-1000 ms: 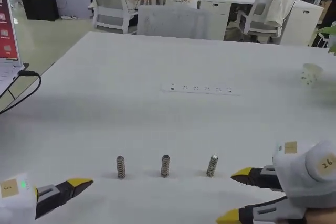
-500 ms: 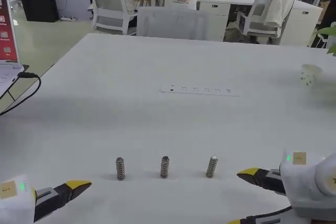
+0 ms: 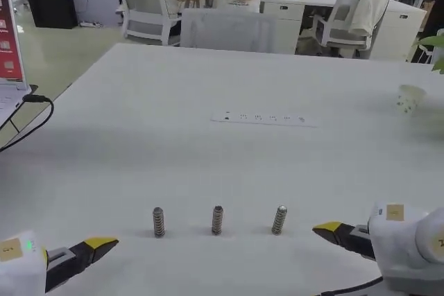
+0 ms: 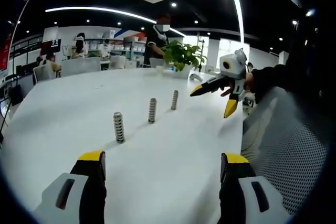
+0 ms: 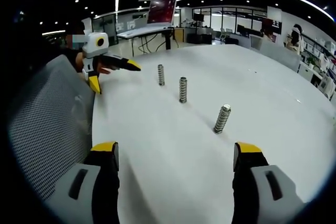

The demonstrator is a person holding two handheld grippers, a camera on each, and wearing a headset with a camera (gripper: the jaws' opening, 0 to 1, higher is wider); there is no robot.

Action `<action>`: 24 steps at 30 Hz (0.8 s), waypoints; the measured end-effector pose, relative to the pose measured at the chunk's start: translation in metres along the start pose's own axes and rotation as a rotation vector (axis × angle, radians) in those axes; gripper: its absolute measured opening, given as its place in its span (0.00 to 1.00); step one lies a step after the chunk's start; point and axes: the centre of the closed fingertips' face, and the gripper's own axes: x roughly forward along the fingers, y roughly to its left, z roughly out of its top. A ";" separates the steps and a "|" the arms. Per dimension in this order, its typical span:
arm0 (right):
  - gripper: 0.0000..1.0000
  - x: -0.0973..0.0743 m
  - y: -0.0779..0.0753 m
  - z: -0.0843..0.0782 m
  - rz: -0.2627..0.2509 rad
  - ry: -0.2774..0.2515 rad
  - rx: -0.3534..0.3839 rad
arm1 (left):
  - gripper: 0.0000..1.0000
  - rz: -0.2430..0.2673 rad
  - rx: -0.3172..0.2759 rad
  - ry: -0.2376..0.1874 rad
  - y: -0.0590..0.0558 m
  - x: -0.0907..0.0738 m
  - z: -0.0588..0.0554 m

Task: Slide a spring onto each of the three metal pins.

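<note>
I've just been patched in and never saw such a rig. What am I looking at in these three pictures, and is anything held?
There is no robot here. A person holds the left gripper and the right gripper, which are two-jaw tools, one in each hand. The head view comes from a headset camera looking down at a white table. The two round pictures come from cameras riding on the grippers, each looking along its own yellow-tipped jaws. On the table three springs stand upright in a row. Farther back are a power strip and a paper cup. Both grippers are open and hold nothing. They sit at either end of the row, clear of the springs.
</note>
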 end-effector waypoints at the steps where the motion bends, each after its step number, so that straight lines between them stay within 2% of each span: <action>1: 0.92 0.000 0.000 0.001 0.000 -0.004 0.002 | 0.88 0.002 -0.002 0.001 0.000 0.000 0.000; 24: 0.94 0.002 0.000 0.005 -0.006 -0.023 0.008 | 0.91 0.003 -0.021 0.002 0.001 0.002 -0.001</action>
